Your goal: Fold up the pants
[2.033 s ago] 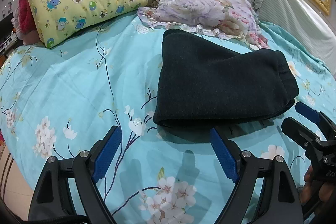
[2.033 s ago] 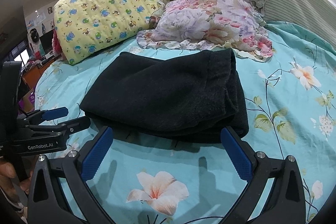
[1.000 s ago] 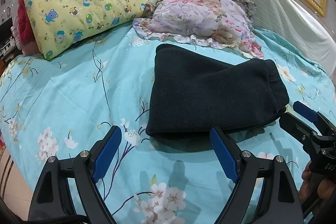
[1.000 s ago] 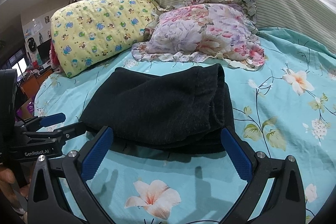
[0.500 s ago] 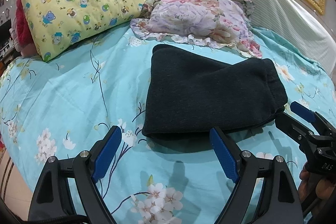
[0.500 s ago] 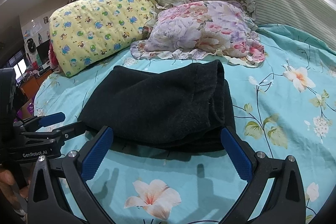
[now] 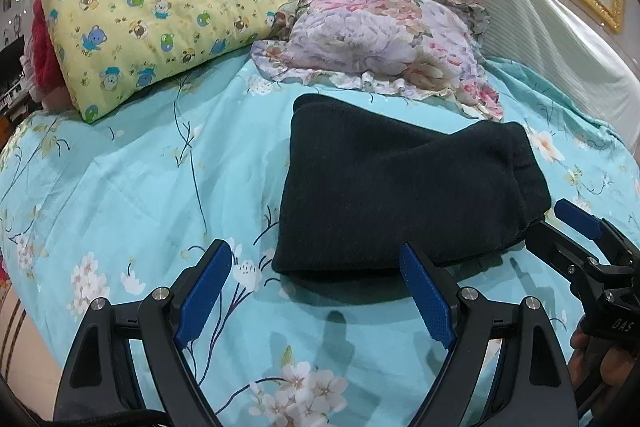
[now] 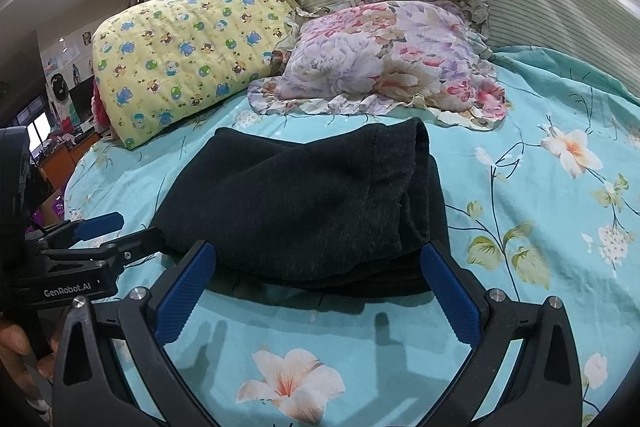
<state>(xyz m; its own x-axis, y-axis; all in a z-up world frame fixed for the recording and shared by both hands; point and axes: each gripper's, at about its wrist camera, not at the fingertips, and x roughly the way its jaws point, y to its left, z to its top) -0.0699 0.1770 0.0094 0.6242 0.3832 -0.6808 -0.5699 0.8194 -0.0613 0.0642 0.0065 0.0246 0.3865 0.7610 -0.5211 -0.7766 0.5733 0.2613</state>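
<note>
Now | pants (image 7: pixel 404 195): dark, folded flat on bedsheet (image 7: pixel 132 187) | both grippers' fingers wide, empty

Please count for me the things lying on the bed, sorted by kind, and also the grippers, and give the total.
Folded dark pants: 1
Pillows: 2, a yellow pillow with a cartoon animal print and a pink and purple floral pillow with a ruffled edge
Grippers: 2, the left gripper and the right gripper, both open and empty
Total: 5
</note>
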